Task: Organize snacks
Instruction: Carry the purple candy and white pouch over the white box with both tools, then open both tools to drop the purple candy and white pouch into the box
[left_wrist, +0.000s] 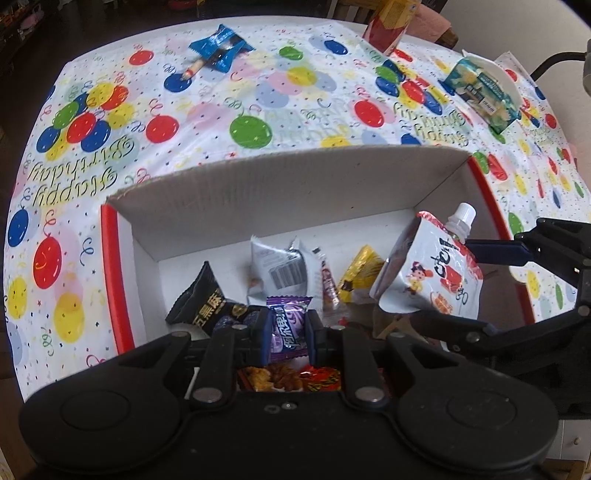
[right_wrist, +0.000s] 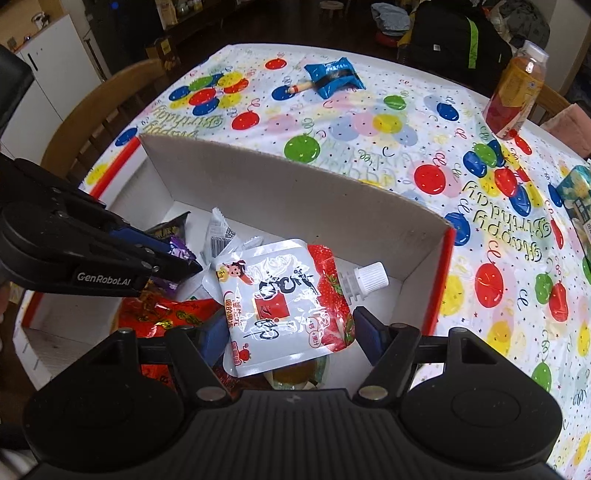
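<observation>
Pinched tight in my left gripper over the near end of the box, the purple candy feels light and crinkly, while my right gripper loosely flanks the soft, slippery spout pouch, better gripped by its stiff side seams.

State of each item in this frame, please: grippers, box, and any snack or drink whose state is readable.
Left gripper: shut on purple candy, over the box.
Right gripper: holding spouted pouch, cap on, above the box.
Box: open, partly filled with snacks.
Blue packet: on the table, outside the box.
Bottle: upright, capped.
</observation>
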